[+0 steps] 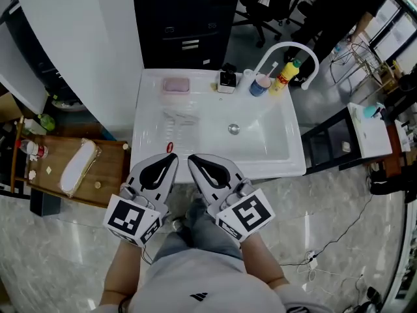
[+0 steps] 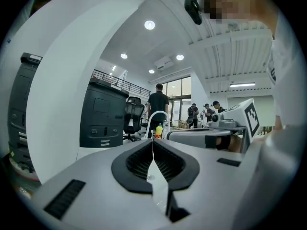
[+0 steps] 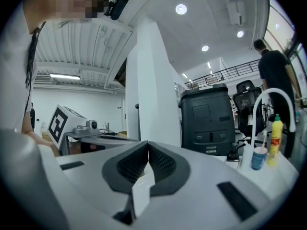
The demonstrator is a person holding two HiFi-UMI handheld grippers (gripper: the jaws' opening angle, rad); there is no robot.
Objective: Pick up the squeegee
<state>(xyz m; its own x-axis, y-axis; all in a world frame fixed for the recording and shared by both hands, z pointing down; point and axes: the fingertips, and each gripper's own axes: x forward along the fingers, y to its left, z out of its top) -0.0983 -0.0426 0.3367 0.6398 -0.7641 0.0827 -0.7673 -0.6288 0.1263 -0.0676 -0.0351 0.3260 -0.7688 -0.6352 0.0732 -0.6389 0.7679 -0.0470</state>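
Observation:
In the head view a white sink with a ribbed drainboard stands in front of me. A pale, see-through object lies on the drainboard, and a small red piece sits near the front rim. I cannot tell whether either is the squeegee. My left gripper and right gripper hover side by side over the sink's front edge, tips just short of the red piece. Both are shut with nothing between the jaws, as the left gripper view and right gripper view show.
A curved white faucet, a yellow bottle, a blue cup, a small black holder and a pink dish line the sink's back. A black cabinet stands behind. A wooden board lies left. People stand far off.

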